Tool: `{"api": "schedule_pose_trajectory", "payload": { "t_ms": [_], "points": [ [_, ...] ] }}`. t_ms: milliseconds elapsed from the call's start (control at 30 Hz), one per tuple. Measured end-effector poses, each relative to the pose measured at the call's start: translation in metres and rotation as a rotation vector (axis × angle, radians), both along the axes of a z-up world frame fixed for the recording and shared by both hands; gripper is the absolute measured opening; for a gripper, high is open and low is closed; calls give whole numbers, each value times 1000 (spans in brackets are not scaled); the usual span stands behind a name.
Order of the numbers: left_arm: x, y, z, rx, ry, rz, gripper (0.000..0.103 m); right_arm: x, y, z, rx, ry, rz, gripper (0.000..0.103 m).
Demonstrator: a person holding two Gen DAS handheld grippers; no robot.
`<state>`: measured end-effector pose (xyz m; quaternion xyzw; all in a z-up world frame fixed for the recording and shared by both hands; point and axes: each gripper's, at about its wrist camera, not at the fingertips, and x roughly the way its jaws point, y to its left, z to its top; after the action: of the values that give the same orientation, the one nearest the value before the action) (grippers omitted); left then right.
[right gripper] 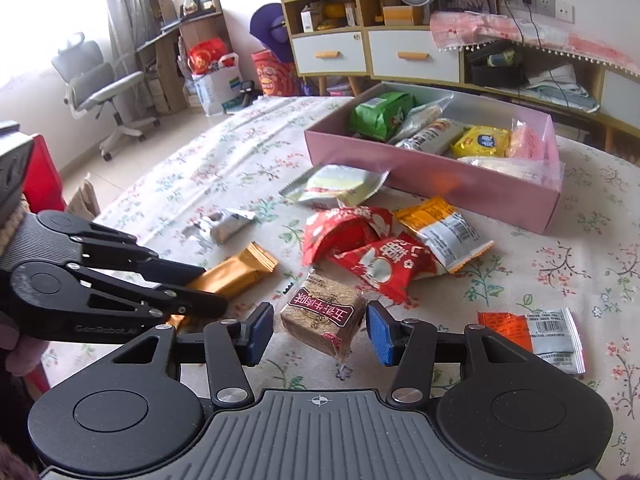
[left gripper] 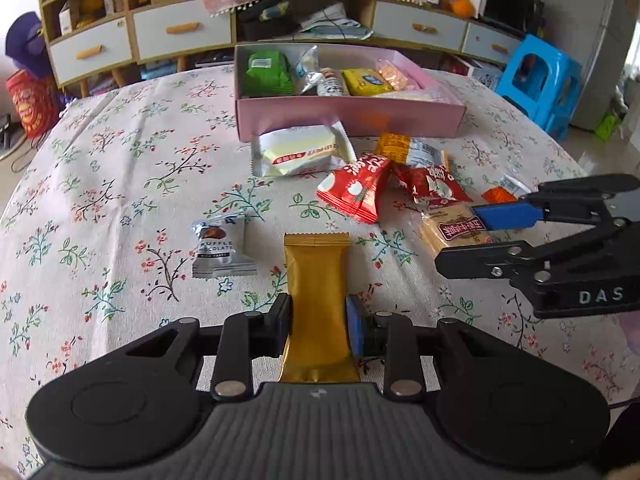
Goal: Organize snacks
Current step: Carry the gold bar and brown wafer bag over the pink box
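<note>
My left gripper (left gripper: 318, 326) is shut on a long gold snack bar (left gripper: 316, 280) that lies on the floral tablecloth; the bar also shows in the right wrist view (right gripper: 236, 274). My right gripper (right gripper: 320, 332) is open, its blue pads on either side of a square brown biscuit pack (right gripper: 322, 320), apart from it. That pack shows in the left wrist view (left gripper: 452, 228) between the right gripper's fingers (left gripper: 500, 216). A pink box (left gripper: 352, 114) at the back holds several snacks.
Loose snacks lie between me and the box: a white pack (left gripper: 300, 152), two red packs (left gripper: 356, 188), an orange-and-silver pack (left gripper: 412, 150), a silver truffle chocolate (left gripper: 220, 248) and an orange-silver sachet (right gripper: 532, 332). Shelves and a blue stool (left gripper: 536, 76) stand beyond the table.
</note>
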<state>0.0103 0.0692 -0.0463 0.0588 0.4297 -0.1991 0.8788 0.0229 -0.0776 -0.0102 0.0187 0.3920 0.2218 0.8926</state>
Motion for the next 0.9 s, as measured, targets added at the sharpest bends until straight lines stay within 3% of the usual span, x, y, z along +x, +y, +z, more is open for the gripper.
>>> {"api": "schedule_pose_trajectory", "payload": {
  "t_ms": [367, 700, 900],
  "points": [
    [8, 7, 24, -68, -31, 37, 27, 1, -4, 27, 81, -45, -17, 50],
    [38, 12, 51, -144, -61, 116, 27, 44, -32, 49, 120, -93, -183, 50],
    [78, 6, 64, -187, -18, 162, 27, 82, -44, 52, 170, -72, -277, 50]
  ]
}}
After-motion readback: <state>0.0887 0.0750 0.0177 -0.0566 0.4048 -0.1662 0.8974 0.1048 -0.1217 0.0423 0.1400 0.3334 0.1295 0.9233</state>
